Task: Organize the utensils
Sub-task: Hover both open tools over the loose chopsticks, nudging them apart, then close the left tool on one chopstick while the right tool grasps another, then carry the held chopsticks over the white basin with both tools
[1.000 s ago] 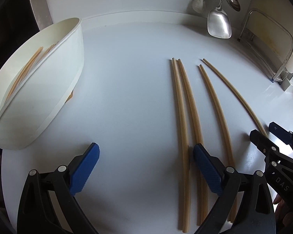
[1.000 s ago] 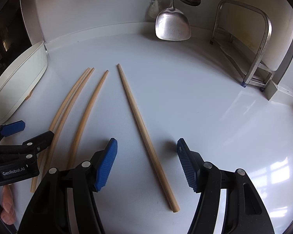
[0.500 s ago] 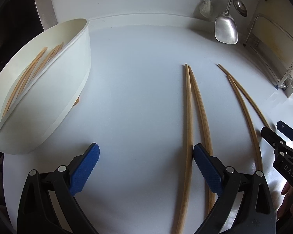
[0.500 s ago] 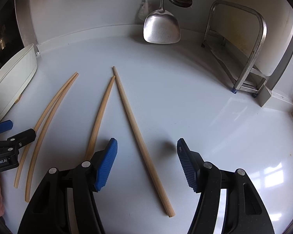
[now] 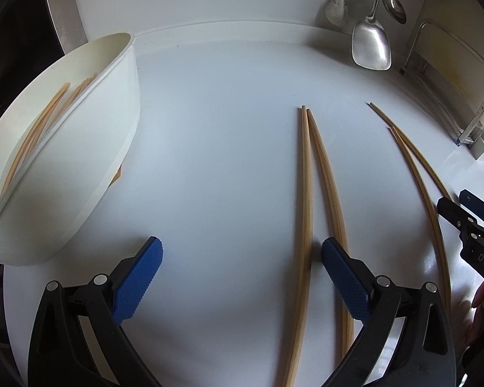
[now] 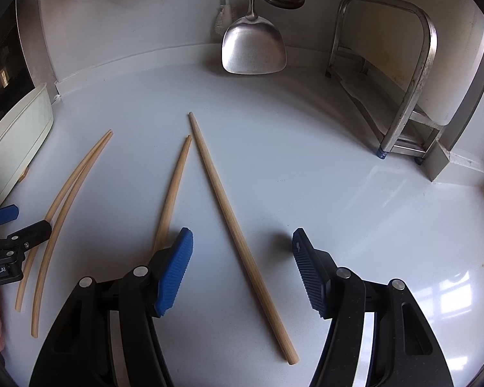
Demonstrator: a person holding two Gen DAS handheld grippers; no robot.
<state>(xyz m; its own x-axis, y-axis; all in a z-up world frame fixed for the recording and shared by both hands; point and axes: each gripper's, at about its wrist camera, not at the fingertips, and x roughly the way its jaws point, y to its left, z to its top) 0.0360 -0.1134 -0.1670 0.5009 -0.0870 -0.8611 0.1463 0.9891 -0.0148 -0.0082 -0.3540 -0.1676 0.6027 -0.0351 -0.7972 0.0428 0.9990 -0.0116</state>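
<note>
Right gripper [image 6: 242,271]: jaws open and empty, straddling one chopstick [image 6: 235,225] flat on the counter [image 6: 306,148], apparently lined up for pickup. Left gripper [image 5: 242,277]: jaws open and empty; a chopstick pair [image 5: 309,200] lies along its right-hand pad. Farther left, the white tub [image 5: 113,148] already holds chopsticks, the likely destination.

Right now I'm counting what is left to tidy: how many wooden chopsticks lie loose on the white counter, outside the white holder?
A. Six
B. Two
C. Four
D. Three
C: the right wrist view shows a close pair of chopsticks at the left, a single chopstick partly behind the right tongs, and a long chopstick between their open pads, all on the white counter.
</note>
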